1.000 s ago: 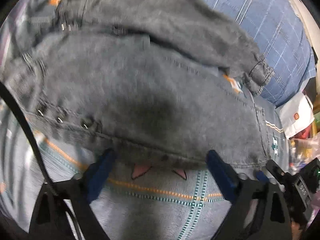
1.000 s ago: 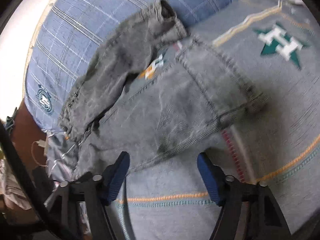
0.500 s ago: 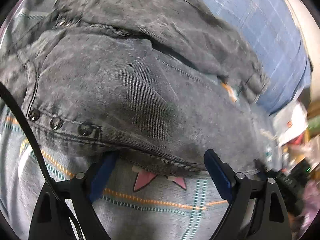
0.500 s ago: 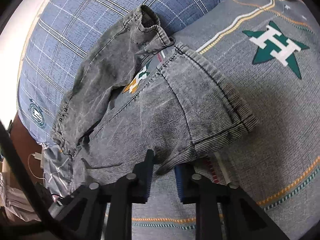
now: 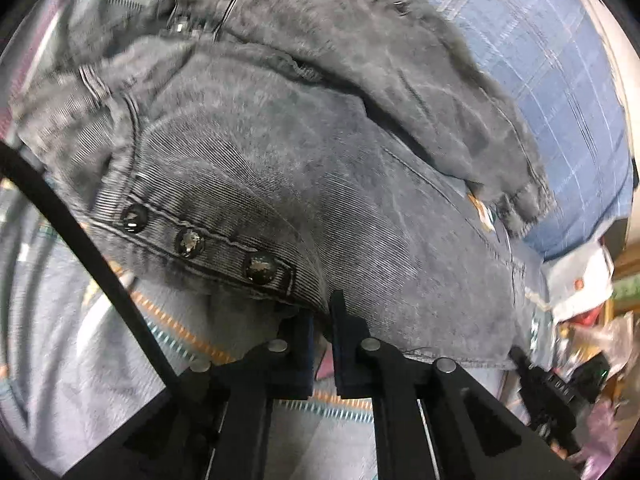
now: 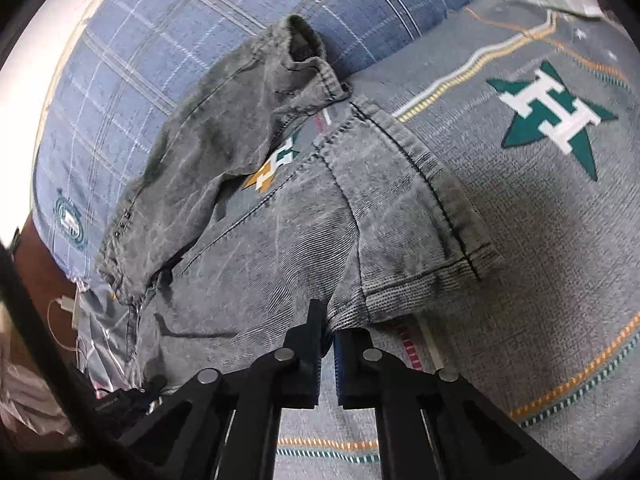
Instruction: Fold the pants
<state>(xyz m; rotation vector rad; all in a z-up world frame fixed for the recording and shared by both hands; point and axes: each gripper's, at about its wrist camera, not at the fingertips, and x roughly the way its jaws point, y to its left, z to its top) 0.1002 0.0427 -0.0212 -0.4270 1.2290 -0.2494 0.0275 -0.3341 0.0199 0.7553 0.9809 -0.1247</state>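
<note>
Grey washed denim pants point(image 5: 320, 184) lie spread on a grey patterned bedspread point(image 6: 540, 240). In the left wrist view my left gripper point(image 5: 322, 320) is shut on the near edge of the pants, right beside a row of three metal buttons point(image 5: 190, 242). In the right wrist view the pants point(image 6: 280, 240) show with one leg's hem point(image 6: 424, 280) near me and the other leg point(image 6: 224, 132) lying up against a pillow. My right gripper point(image 6: 326, 332) is shut on the near edge of the pants next to that hem.
A blue plaid pillow point(image 6: 180, 52) lies behind the pants; it also shows in the left wrist view point(image 5: 560, 100). Cluttered bags and items point(image 5: 588, 300) sit beyond the bed's right side. The other gripper's black body point(image 5: 548, 396) shows at lower right.
Both grippers went from wide open to shut on the near edge of the pants; the right closed first, then the left. The left moved closer to the buttons.
</note>
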